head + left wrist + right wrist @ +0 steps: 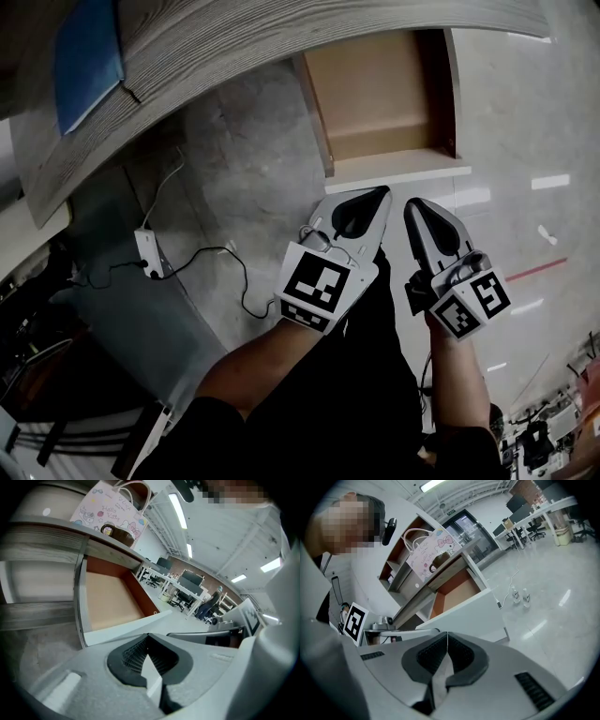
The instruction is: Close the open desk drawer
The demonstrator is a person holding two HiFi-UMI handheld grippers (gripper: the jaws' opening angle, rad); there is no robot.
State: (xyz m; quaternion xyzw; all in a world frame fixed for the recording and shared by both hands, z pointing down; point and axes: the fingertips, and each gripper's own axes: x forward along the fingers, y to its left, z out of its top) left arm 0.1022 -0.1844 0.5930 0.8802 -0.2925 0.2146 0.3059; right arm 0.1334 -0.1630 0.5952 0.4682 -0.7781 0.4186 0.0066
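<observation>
Jaws together, left gripper (376,198) and right gripper (418,210) point toward drawer (396,171).

The left hand-held gripper (379,194) and right hand-held gripper (412,202) sit side by side near the open drawer (398,171).

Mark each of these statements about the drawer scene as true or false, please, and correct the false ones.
1. The desk drawer stands open and looks empty. True.
2. The left gripper has its jaws wide apart. False: they are together, with nothing between them.
3. The right gripper is clamped on the drawer's white front. False: its jaws are shut on nothing.
4. A white power strip lies on the floor. True.
</observation>
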